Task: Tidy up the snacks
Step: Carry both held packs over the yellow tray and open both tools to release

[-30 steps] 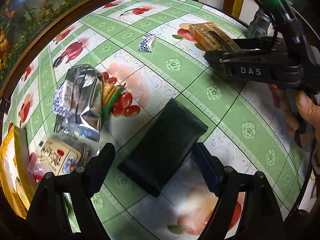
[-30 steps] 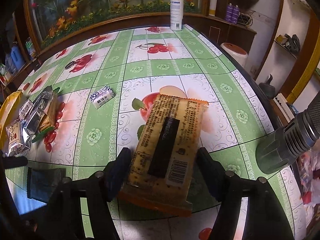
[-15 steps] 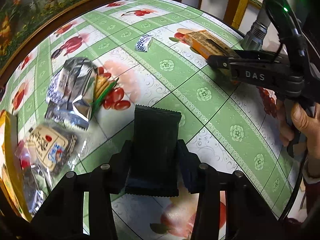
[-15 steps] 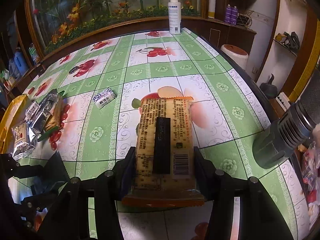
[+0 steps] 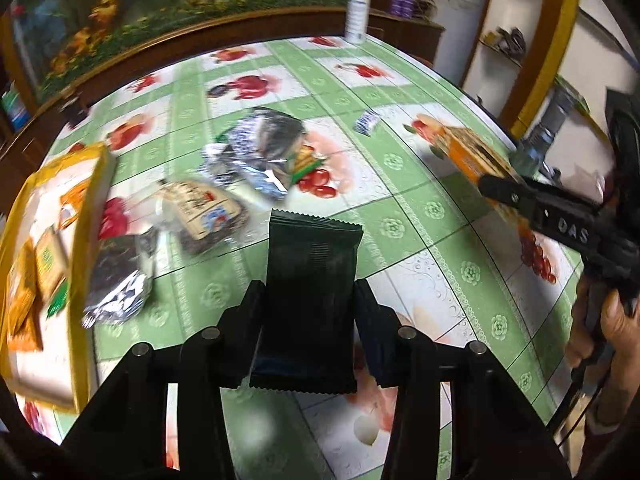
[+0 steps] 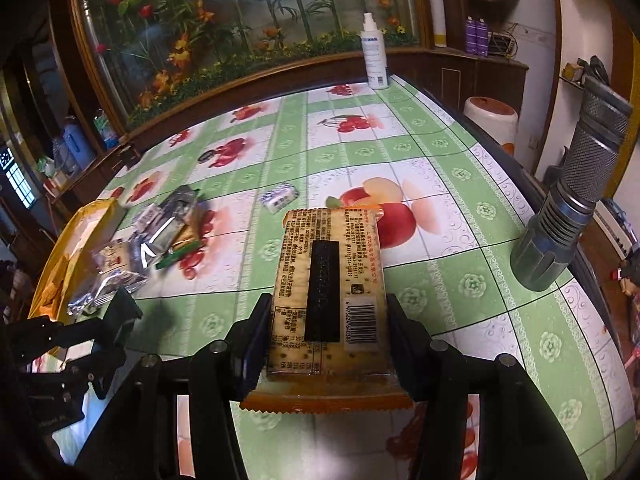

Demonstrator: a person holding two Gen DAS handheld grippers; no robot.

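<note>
My left gripper (image 5: 308, 316) is shut on a dark green snack packet (image 5: 310, 276), which is lifted off the tablecloth. In the right wrist view my right gripper (image 6: 328, 320) is shut on an orange cracker packet (image 6: 330, 280) with a barcode, also raised above the table. That cracker packet (image 5: 472, 156) and the right gripper's black body show at the right of the left wrist view, with a hand on its handle. A yellow-rimmed box (image 5: 48, 264) with several orange packets stands at the left. A pile of silver and clear snack packets (image 5: 256, 152) lies beside it.
A small blue-and-white wrapped snack (image 6: 280, 197) lies alone mid-table. A grey flashlight (image 6: 568, 200) sticks up at the right table edge. A white spray bottle (image 6: 374, 56) stands at the far edge. The fruit-print tablecloth (image 6: 440, 272) covers the table.
Both grippers closed on their packets and lifted them off the table. The left gripper rolled and swung toward the yellow-rimmed box, which now shows more fully at the left.
</note>
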